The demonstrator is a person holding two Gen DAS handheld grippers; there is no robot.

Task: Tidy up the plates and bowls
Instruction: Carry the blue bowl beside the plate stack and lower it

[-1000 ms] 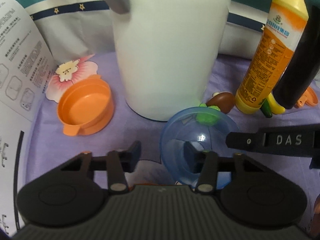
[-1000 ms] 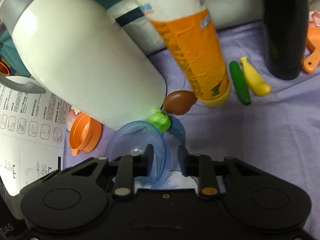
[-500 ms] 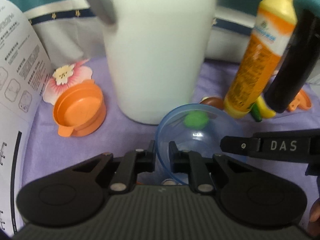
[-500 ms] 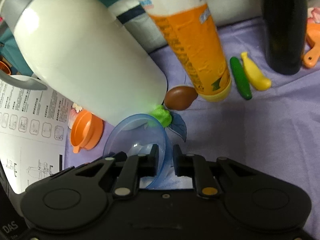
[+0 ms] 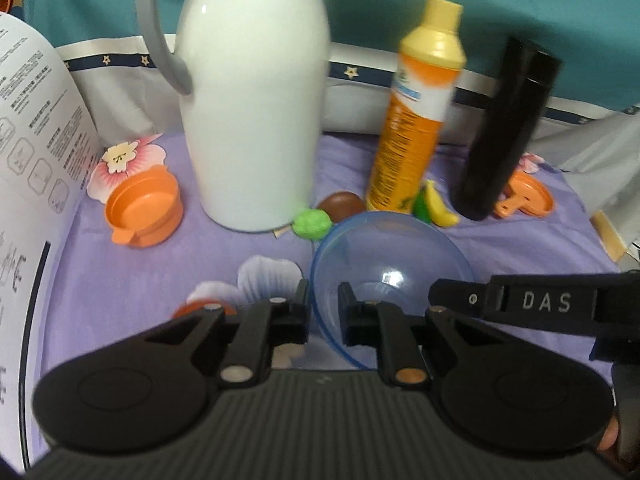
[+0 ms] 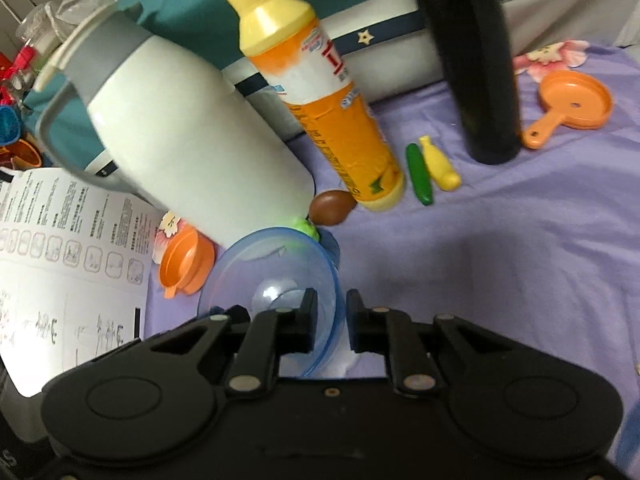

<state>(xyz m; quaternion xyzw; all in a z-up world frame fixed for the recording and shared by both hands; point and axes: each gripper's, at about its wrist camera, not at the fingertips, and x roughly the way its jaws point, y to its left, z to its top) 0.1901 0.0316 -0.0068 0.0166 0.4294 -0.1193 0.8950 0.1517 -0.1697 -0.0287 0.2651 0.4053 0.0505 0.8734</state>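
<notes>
Since both grippers pinch the blue bowl (image 5: 390,276), left gripper (image 5: 323,308) and right gripper (image 6: 331,320) on opposite rims, it hangs just in front of the white jug (image 5: 252,120); orange bowl (image 5: 143,214) sits to the jug's left.

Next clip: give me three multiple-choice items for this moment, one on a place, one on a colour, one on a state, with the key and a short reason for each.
1. Where is the small orange bowl?
A. left of the white jug
B. behind the black bottle
C. inside the blue bowl

2. What colour is the tall bottle's cap?
A. red
B. yellow
C. green

3. What holds the blue bowl?
A. neither gripper
B. only the left gripper
C. both the left gripper and the right gripper

Key: 1 A, it sits on the purple cloth left of the jug. 2 B, the cap is yellow. 3 C, each wrist view shows the rim between closed fingers.
</notes>
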